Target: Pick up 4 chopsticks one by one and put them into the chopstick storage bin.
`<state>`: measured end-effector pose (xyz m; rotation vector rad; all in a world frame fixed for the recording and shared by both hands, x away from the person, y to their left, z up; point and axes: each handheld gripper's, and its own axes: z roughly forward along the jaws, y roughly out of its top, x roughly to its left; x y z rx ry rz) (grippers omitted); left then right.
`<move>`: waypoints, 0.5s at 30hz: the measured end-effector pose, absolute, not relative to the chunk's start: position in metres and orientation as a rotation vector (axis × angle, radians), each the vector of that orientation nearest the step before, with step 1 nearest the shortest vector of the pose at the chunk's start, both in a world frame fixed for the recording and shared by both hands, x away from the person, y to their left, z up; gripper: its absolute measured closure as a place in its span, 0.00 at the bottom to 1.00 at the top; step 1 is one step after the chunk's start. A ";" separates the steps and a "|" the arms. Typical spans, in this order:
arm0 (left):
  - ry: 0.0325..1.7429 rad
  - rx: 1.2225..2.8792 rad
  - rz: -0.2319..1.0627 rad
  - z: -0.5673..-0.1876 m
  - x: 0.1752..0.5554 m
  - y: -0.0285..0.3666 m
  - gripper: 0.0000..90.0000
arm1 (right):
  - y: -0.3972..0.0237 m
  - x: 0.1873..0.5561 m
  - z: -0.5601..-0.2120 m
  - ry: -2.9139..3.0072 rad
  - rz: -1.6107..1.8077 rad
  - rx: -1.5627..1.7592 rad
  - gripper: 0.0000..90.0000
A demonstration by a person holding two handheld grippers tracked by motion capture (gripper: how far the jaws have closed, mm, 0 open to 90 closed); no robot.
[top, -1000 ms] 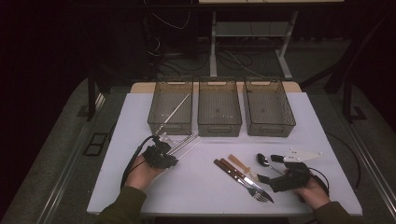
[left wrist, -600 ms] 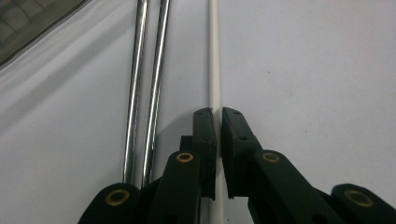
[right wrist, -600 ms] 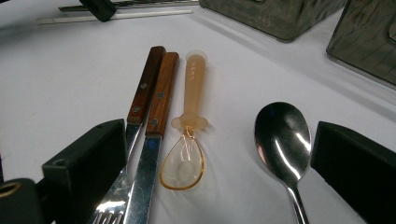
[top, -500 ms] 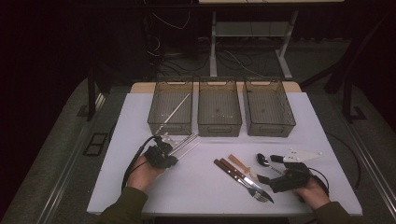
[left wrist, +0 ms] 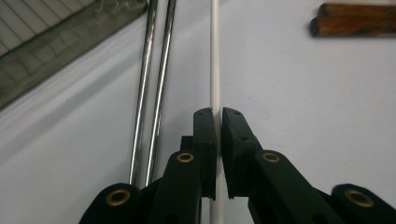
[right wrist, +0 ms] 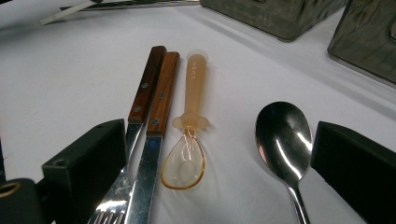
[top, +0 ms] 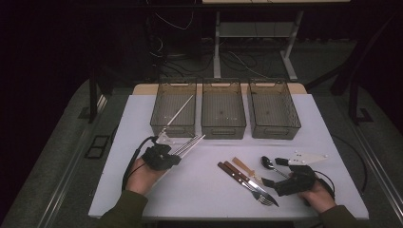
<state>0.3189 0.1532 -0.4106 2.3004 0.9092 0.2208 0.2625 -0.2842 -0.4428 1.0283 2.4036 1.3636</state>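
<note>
Bright lit table, dark grainy surroundings

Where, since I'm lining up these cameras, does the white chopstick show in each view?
High view: the white chopstick slants up-right from the left gripper, left of centre.
Left gripper view: centre, running up between the jaws.
Right gripper view: top left corner, far off.
Shared landmark: the two wooden handles.
</note>
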 end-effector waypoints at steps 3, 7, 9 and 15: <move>0.895 2.256 0.227 -0.404 0.318 0.157 0.94 | -0.284 0.263 -0.443 2.403 1.361 1.033 0.04; 0.880 2.197 0.234 -0.394 0.314 0.161 0.94 | -0.284 0.263 -0.443 2.405 1.361 1.032 0.04; 0.868 2.161 0.249 -0.389 0.312 0.163 0.94 | -0.284 0.263 -0.443 2.403 1.360 1.036 0.04; 0.842 2.042 0.276 -0.377 0.307 0.171 0.94 | -0.284 0.263 -0.443 2.405 1.360 1.036 0.04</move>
